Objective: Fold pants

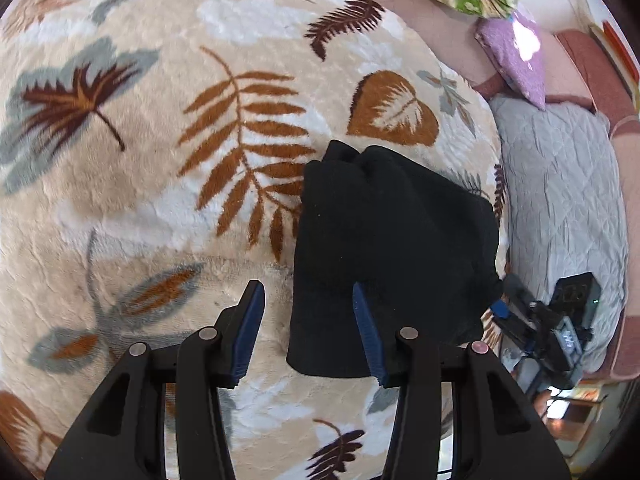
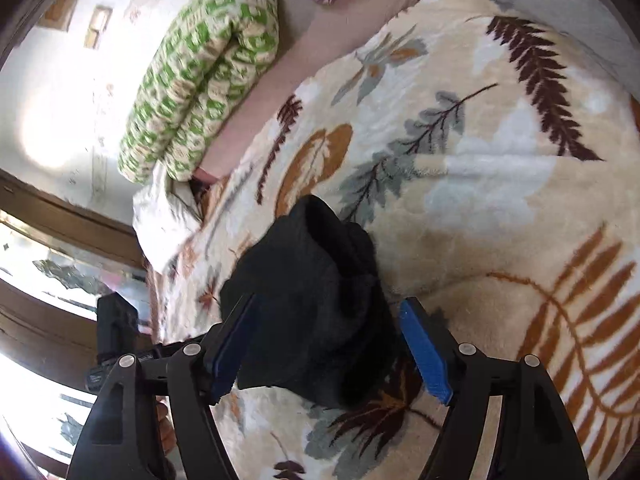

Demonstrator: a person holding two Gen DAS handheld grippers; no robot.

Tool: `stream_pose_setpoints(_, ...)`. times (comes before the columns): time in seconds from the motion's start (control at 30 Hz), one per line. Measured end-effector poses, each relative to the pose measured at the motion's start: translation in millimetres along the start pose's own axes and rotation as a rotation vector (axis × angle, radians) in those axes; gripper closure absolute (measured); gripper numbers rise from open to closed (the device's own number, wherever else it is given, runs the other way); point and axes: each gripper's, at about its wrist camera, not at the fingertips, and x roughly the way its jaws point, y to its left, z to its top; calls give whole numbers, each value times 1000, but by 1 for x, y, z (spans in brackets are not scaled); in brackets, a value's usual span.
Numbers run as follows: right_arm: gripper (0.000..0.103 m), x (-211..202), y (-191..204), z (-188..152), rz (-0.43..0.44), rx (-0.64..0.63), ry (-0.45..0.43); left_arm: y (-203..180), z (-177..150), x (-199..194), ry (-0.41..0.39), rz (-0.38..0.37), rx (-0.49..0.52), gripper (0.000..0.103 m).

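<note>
The black pants [image 1: 384,248] lie folded into a compact bundle on the cream leaf-print blanket [image 1: 160,200]. My left gripper [image 1: 308,292] is open above the bundle's near left edge, its right finger over the cloth and its left finger over the blanket. In the right wrist view the pants [image 2: 308,304] lie between my open right gripper's [image 2: 328,308] blue pads, which hover over the bundle's near part. Neither gripper holds anything. The right gripper's body [image 1: 552,320] shows beyond the bundle in the left wrist view.
A green-and-cream patterned quilt [image 2: 208,68] and a purple pillow [image 1: 516,56] lie at the head of the bed. A grey quilted cover [image 1: 560,200] lies beside the blanket. The blanket's edge [image 2: 168,216] drops off near a wooden window frame [image 2: 60,216].
</note>
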Motion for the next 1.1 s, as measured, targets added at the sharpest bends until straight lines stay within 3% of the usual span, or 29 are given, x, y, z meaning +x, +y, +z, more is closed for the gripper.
stream_pose_setpoints(0.2,26,24,-8,12,35,-33,82,4,4,11,16,-52,-53,58)
stream_pose_setpoints(0.33,22,32,-15,17,57,-31,115,7,4,16,6,-57,-60,48)
stream_pose_setpoints(0.53,18,43,-29,22,147,21,149,13,0,29,24,-175,-108,47)
stream_pose_setpoints(0.7,10,48,-28,22,202,-5,175,19,-5,39,17,-263,-142,31)
stream_pose_setpoints(0.77,9,51,-22,20,203,-51,201,12,-7,40,6,-254,-110,25)
stream_pose_setpoints(0.83,9,55,-17,17,199,-86,223,-2,-9,41,-1,-200,-39,25)
stream_pose_setpoints(0.87,9,57,-12,15,191,-110,232,-7,-10,42,-9,-171,-15,30)
stream_pose_setpoints(0.9,13,57,-10,14,170,-124,226,-11,-12,41,-18,-151,7,43)
stream_pose_setpoints(0.93,16,57,-9,13,162,-119,222,-14,-13,40,-24,-124,24,47)
stream_pose_setpoints(1.0,49,59,-18,10,152,-65,222,-16,-15,39,-27,-98,30,64)
stream_pose_setpoints(1.1,63,54,-30,7,168,-13,195,-20,-16,35,-37,-81,44,76)
